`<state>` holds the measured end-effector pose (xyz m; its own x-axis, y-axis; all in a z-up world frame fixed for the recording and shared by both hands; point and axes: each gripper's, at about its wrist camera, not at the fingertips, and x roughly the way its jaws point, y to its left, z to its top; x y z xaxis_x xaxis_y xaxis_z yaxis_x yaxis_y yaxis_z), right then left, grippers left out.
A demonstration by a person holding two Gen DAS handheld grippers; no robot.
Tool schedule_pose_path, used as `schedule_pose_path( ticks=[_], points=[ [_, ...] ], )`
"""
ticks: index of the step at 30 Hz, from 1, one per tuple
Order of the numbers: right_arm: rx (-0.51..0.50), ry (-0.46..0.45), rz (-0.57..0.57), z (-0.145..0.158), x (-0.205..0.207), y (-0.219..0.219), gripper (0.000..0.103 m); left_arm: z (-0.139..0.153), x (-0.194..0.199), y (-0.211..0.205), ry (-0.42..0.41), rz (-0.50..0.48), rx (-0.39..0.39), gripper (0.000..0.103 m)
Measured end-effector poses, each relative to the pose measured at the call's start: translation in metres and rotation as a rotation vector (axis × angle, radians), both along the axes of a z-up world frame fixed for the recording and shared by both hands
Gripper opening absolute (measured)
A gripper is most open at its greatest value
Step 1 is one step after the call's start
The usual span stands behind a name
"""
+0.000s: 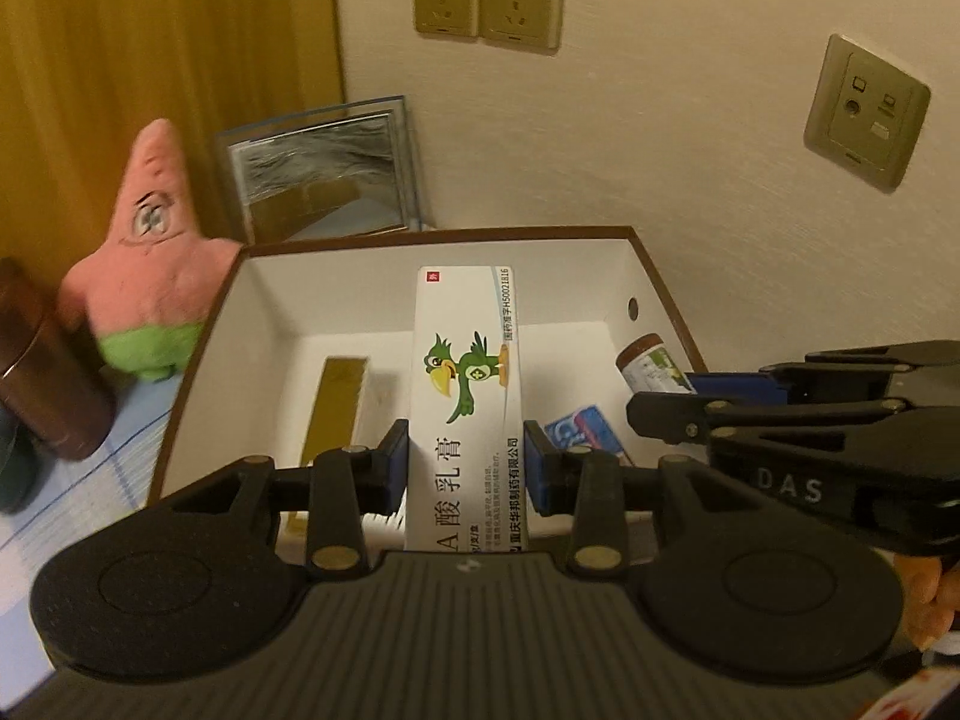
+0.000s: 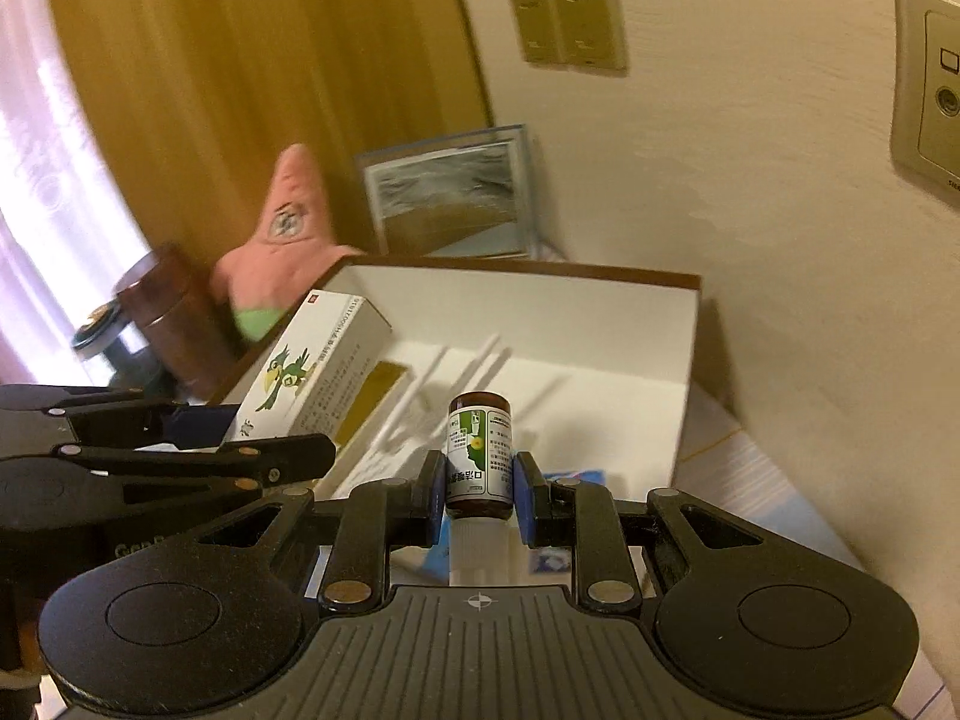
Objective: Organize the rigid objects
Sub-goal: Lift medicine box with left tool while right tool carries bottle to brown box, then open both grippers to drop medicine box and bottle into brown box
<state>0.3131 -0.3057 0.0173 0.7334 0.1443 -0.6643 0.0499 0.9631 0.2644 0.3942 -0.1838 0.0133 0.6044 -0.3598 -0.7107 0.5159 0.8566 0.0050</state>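
At the left edge of the table [image 1: 36,516] stands a brown canister [image 1: 36,372], then a pink star plush toy [image 1: 150,276] leaning near the left wall of the open storage box [image 1: 654,276], with a framed picture [image 1: 324,174] propped against the wall behind. The left gripper [image 1: 467,468] is clamped narrowly across the long medicine carton [image 1: 465,396], gripping its sides low down so the free end points out over the box's middle, probably to lay it flat inside beside the gold strip [image 1: 336,402] already on the floor. To the right, the right gripper [image 2: 478,492] is closed on a small brown bottle [image 2: 480,450], pinched at the label (cap end towards the camera), held above the box's near edge. A blue-and-white packet [image 1: 585,429] lies below it. The two grippers sit close together, so they may crowd each other when lowering.
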Motion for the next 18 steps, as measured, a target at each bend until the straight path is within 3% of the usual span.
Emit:
schedule_pose_path(
  ticks=[18],
  points=[
    [-0.046, 0.136, -0.085, -0.046, 0.086, -0.034, 0.02, -0.056, 0.089, -0.057, 0.108, -0.087, 0.064, 0.033]
  ],
)
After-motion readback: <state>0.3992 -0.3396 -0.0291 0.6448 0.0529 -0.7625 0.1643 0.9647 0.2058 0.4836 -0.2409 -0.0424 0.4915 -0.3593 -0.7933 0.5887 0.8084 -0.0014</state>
